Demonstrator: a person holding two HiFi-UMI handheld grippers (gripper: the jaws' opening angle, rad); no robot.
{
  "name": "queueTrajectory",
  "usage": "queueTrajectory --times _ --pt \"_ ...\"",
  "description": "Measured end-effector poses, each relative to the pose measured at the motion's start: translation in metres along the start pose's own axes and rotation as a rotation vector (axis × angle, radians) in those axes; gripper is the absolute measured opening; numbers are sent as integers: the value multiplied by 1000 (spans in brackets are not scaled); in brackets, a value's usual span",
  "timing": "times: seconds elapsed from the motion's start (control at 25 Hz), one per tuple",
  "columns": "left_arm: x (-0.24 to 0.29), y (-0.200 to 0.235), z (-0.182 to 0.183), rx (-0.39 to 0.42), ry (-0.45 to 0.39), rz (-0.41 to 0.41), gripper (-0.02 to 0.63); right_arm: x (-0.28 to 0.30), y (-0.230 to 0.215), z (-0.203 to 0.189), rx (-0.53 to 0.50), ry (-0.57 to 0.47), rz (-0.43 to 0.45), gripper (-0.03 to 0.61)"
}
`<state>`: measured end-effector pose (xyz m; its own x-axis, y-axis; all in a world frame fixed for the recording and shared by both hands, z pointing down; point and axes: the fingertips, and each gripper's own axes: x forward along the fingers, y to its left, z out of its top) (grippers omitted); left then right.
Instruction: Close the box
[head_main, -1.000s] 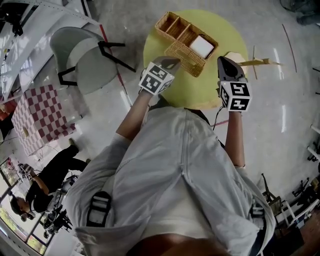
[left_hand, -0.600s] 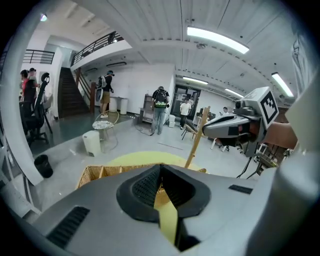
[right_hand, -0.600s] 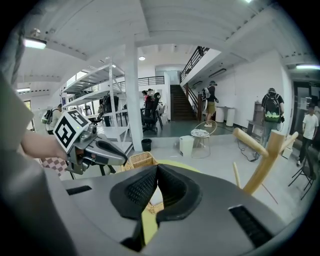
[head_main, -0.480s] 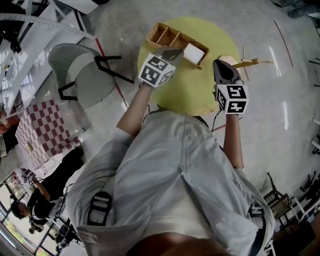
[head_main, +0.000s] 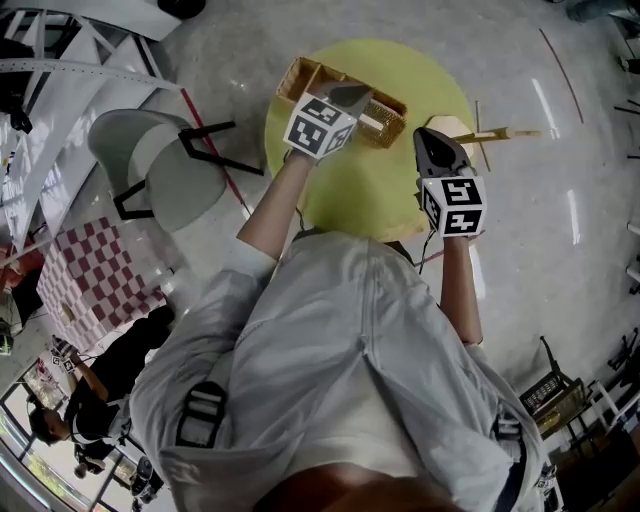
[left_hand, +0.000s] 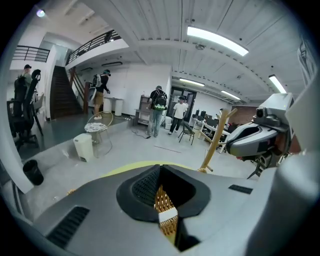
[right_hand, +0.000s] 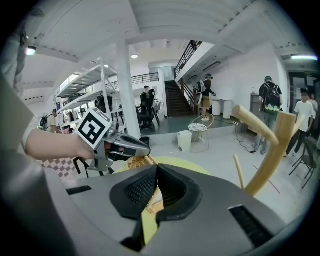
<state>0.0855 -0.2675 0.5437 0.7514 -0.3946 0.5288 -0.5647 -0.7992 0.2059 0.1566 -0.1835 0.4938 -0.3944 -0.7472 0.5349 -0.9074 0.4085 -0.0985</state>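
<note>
A wicker box (head_main: 300, 78) with compartments stands at the far side of the round yellow table (head_main: 370, 190). Its woven lid (head_main: 385, 122) is tilted over the box's right half, hiding what lies inside. My left gripper (head_main: 355, 97) is shut on the lid's edge; in the left gripper view the wicker lattice (left_hand: 159, 196) sits pinched between the pads of the left gripper (left_hand: 161, 202). My right gripper (head_main: 433, 138) hovers over the table's right edge, apart from the box, shut with nothing in it. In the right gripper view, the right gripper (right_hand: 151, 197) faces the left gripper (right_hand: 125, 145) and the box (right_hand: 136, 163).
A grey chair (head_main: 150, 160) stands left of the table and a bent-wood chair (head_main: 480, 130) at its right edge. A red-checked cloth (head_main: 90, 280) lies on the floor at left, near a person in black (head_main: 110, 365). Several people stand far off in the hall.
The left gripper has carried the lid from lying open beside the box up and over it. The white item in the right compartment is now covered. The right gripper has barely moved.
</note>
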Motion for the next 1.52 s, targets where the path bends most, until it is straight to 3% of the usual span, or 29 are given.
queueTrajectory --times 0.24,0.56,0.96,1.12,1.24,1.52 --pt "38 18 -3 -11 33 -19 40 13 -7 -9 25 29 -16 23" --pt "84 37 -27 -54 143 -40 40 25 -15 -26 52 69 -28 23" --pt "108 40 -52 13 301 5 40 29 -14 -32 57 84 -34 23" --pt "106 39 -49 1 286 -7 48 28 -10 -29 45 80 -30 23" --pt "100 38 -49 -2 271 -15 134 25 -5 -25 31 69 -23 23" --pt "55 40 -40 -29 157 29 135 14 12 -13 -18 32 -3 23"
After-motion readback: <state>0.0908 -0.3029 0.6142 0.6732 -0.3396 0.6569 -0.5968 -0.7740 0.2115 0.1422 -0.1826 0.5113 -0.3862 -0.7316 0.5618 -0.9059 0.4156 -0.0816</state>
